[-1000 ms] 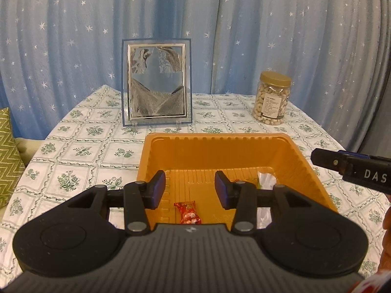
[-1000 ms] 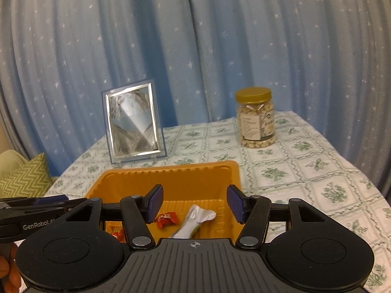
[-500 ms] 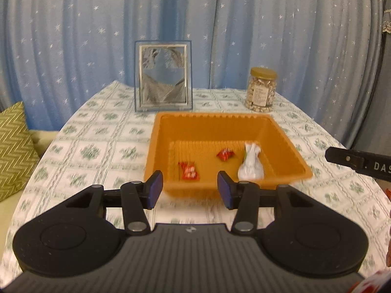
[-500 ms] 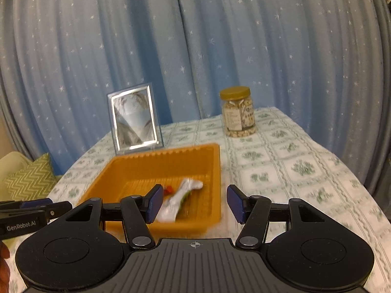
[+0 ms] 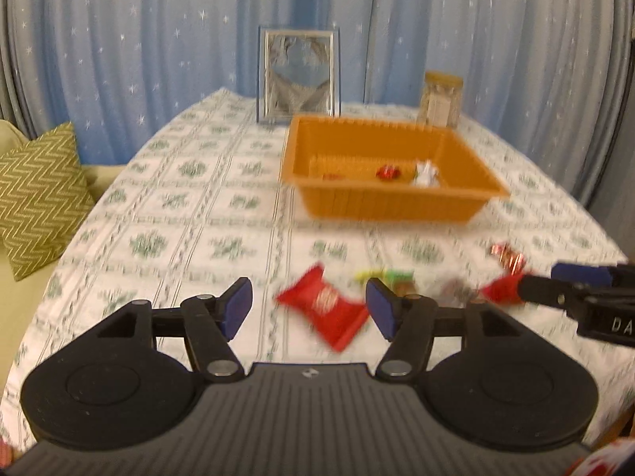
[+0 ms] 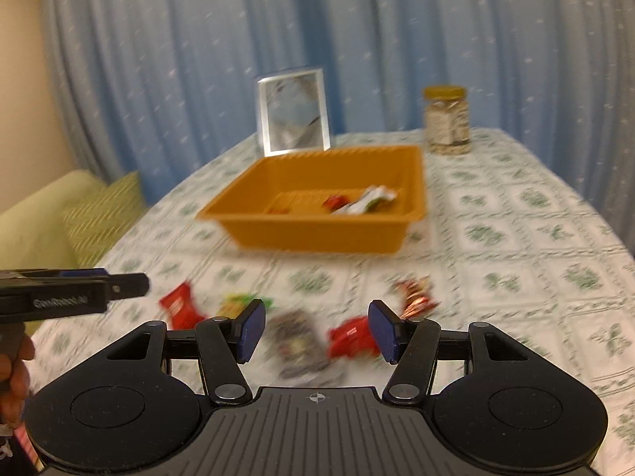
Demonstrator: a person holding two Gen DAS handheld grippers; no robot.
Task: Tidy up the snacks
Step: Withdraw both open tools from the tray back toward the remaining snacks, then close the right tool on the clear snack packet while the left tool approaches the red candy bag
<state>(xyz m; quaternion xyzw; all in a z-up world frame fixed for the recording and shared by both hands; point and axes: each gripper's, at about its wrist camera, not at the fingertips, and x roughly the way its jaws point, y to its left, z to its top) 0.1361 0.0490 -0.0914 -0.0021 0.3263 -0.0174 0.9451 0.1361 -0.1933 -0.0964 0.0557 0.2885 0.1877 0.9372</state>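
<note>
Between orange tray [image 5: 381, 206] and near table edge, both hand-held grippers [image 5: 308, 307] [image 6: 317, 327] hover spread over loose snacks [image 6: 180, 305].

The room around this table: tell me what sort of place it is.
Probably a home living room: a cloth-covered table before star-print curtains, with a framed picture, a zigzag cushion on a sofa, and an orange snack tray.

Left wrist view: looks forward and downward along own black fingers over near edge of white green-patterned tablecloth [image 5: 190, 198], facing blue starred curtain [image 5: 139, 59] at far side.

Right wrist view: same facing, set further right, similar nearness.

Both share scattered snack packets near cameras, orange plastic tray [image 5: 381, 202] [image 6: 317, 234] mid-table, silver picture frame [image 5: 298, 75] [image 6: 293, 117], gold-lidded clear jar [image 5: 441, 99] [image 6: 446, 121] far. Each view catches other gripper at its edge.
</note>
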